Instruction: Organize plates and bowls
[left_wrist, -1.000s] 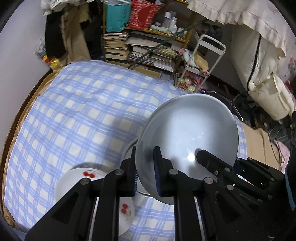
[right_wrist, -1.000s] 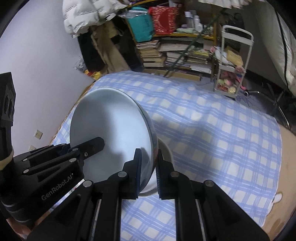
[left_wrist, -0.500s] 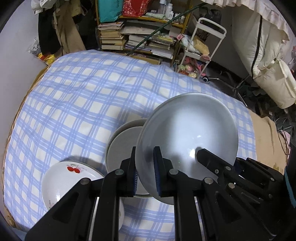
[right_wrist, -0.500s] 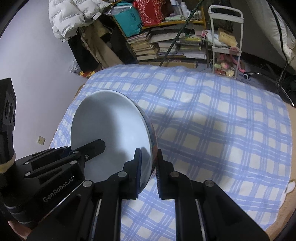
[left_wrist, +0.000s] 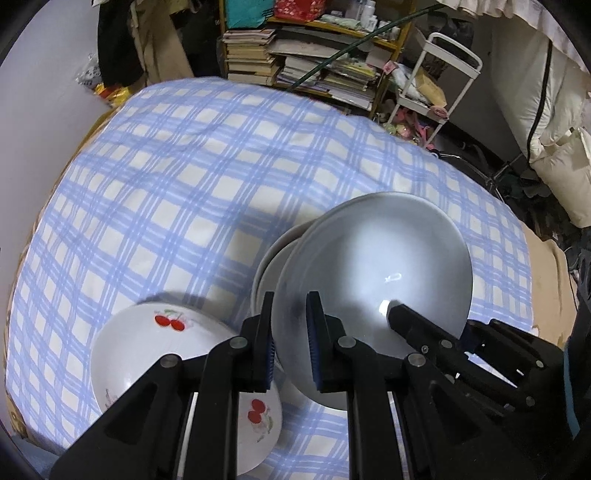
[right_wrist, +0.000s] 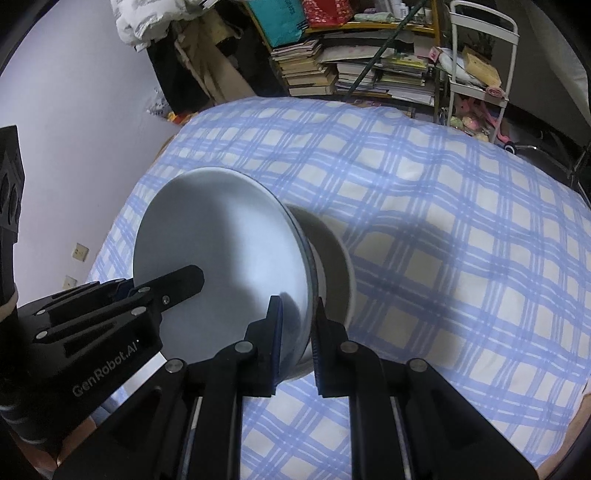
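Above the checked bed (left_wrist: 207, 177), a grey plate (left_wrist: 373, 266) held at both edges.
The left tool (left_wrist: 290, 334) and right tool (right_wrist: 297, 334) each clamp its rim, tilted over a grey bowl (right_wrist: 332, 254) resting on the bed; a cherry-print plate (left_wrist: 147, 347) lies near left, just beside the bowl.

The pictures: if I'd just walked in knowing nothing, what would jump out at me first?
Probably the big grey bowl, tilted and pinched at its rim from two sides by the left gripper and the right gripper, just above another bowl on the blue checked cloth. Next, the white cherry plate lying near the left gripper, and the cluttered bookshelf behind.
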